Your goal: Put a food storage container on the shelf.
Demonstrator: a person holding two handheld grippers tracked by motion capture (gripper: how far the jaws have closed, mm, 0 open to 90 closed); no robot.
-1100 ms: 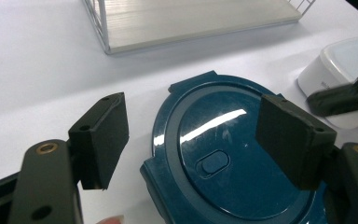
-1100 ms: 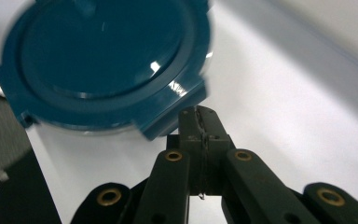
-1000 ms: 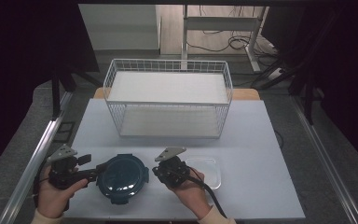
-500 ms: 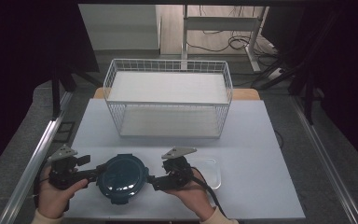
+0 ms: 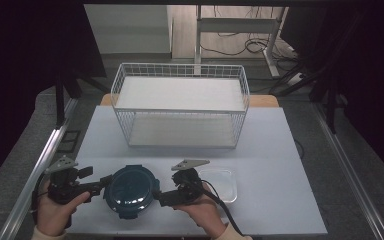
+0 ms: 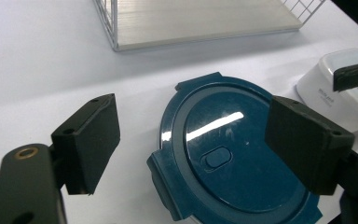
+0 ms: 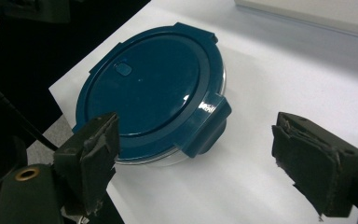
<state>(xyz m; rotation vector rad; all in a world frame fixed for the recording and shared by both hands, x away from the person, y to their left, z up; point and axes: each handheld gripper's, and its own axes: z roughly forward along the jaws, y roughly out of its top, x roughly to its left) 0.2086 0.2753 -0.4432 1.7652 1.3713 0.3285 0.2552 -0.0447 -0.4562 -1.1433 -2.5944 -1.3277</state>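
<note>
Blue-lidded round container [image 5: 130,190] sits at the table's [image 5: 280,165] six o'clock edge between both grippers, whose jaws have just been opening and stand apart, empty; close squarely on opposite latch tabs, pressing evenly.

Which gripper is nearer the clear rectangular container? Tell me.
Right. The right gripper sits just beside the clear container, between it and the blue round container; the left gripper is beyond the blue one.

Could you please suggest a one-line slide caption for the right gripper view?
Right gripper, jaws open, faces a latch tab of the round blue-lidded container on the white table.
</note>
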